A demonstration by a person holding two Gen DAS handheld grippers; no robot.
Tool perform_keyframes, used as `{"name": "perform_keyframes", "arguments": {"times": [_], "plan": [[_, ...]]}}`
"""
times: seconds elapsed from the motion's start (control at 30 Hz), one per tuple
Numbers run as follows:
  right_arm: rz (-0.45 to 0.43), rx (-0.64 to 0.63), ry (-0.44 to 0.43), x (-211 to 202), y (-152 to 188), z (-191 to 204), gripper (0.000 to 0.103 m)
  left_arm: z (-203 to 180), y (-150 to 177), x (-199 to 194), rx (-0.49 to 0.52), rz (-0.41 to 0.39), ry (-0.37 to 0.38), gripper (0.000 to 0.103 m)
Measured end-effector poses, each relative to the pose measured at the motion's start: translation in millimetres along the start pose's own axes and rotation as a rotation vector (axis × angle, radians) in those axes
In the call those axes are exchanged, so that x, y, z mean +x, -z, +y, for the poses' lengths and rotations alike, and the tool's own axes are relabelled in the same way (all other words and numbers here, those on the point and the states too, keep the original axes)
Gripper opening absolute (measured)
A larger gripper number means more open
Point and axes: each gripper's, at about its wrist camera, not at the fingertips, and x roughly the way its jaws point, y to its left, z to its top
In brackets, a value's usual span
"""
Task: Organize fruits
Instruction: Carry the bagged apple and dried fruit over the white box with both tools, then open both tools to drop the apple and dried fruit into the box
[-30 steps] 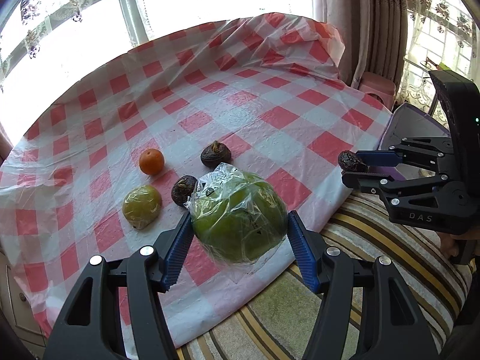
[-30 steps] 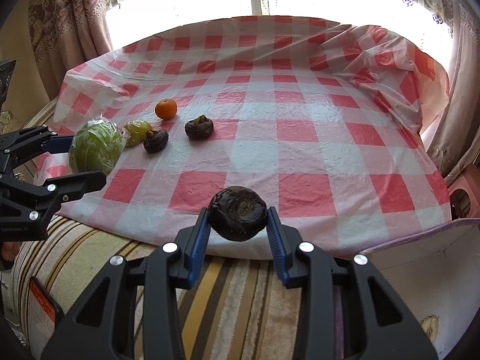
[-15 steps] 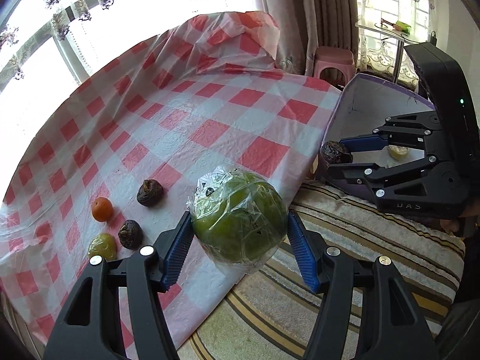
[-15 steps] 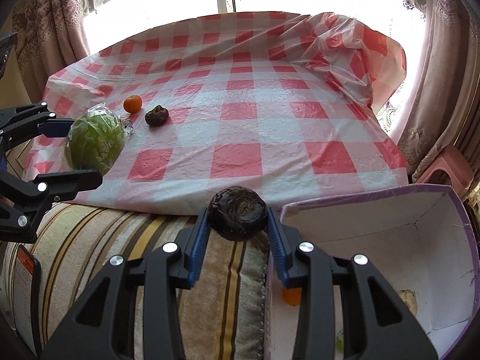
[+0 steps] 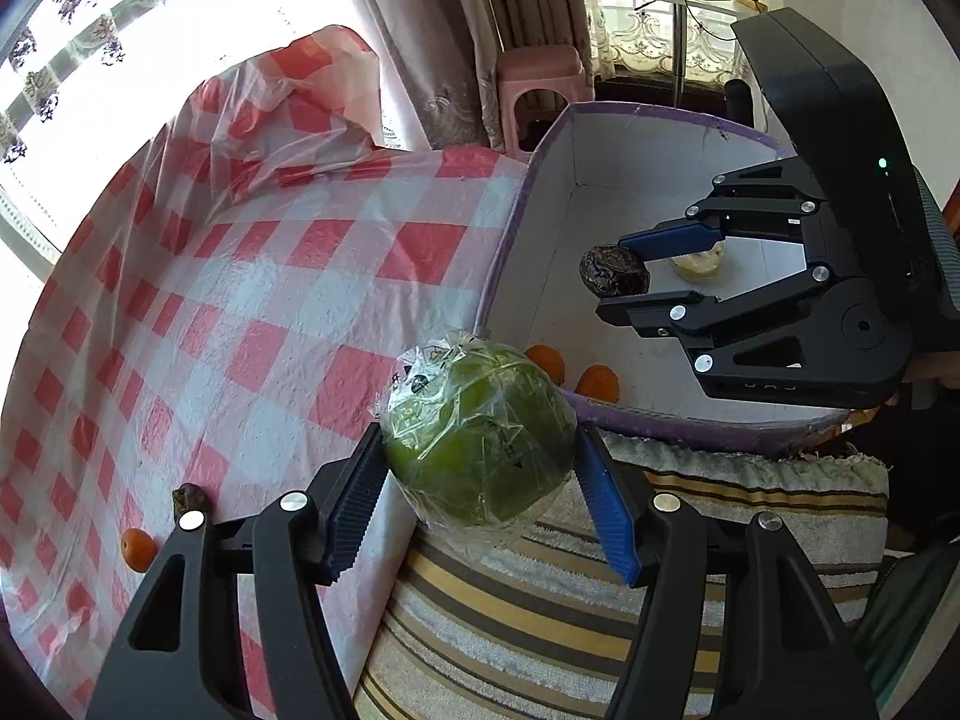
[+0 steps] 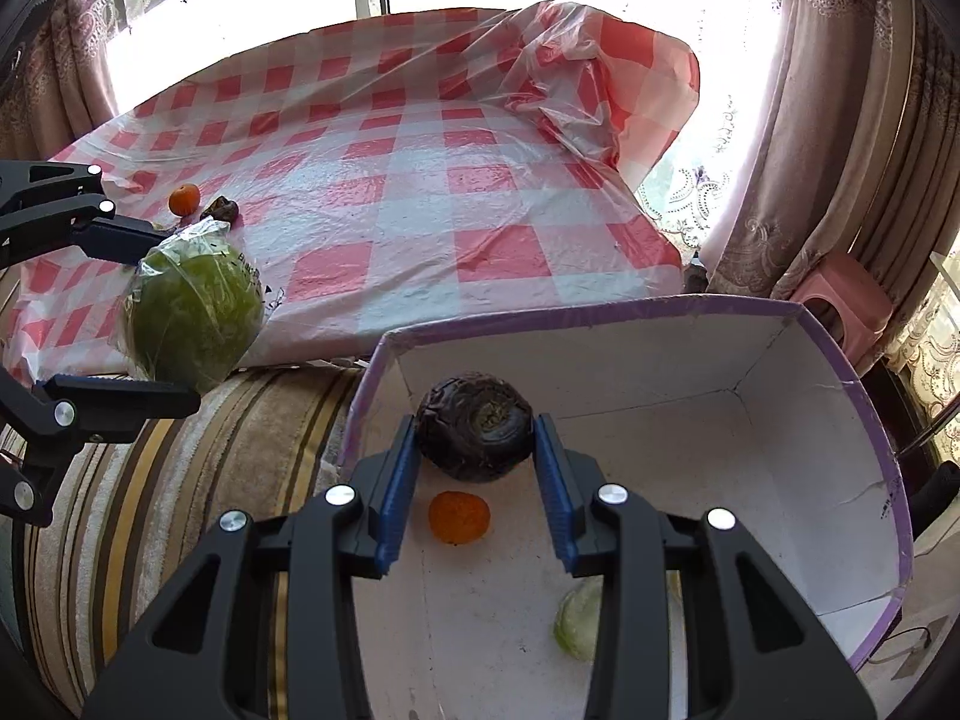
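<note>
Over the white box point(image 6: 798, 480), the right gripper point(image 6: 474, 450) now hangs clamped on a dark wrinkled fruit point(image 6: 474, 429), having swung off the checked tablecloth point(image 6: 420, 192); the left gripper point(image 5: 480, 492), pinching the wrapped green fruit point(image 5: 480, 438), trails short of the rim, so release looks next.

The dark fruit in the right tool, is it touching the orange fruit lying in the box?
Apart. The right wrist view shows the dark fruit clamped in the right tool, with white box floor between it and the orange fruit.

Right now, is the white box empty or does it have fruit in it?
Not empty: the white box holds an orange fruit and a pale green one.
</note>
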Motion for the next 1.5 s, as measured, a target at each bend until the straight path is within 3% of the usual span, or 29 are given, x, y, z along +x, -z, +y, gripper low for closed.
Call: {"name": "perform_keyframes", "arguments": {"times": [0.5,0.8,1.07,1.4,1.5], "plan": [[0.060,0.022,0.164,1,25,-55,0.038,-43,-41,28,0.131,0.034,0.132,0.061],[0.104,0.006,0.208,10,35,-65,0.038,-68,-50,50,0.170,0.054,0.184,0.061],[0.135,-0.016,0.223,17,38,-64,0.039,-80,-53,64,0.161,0.067,0.212,0.061],[0.169,-0.006,0.231,27,44,-70,0.040,-64,-44,92,0.123,0.147,0.207,0.061],[0.173,-0.006,0.232,27,44,-70,0.050,-59,-42,98,0.114,0.161,0.222,0.062]]}}
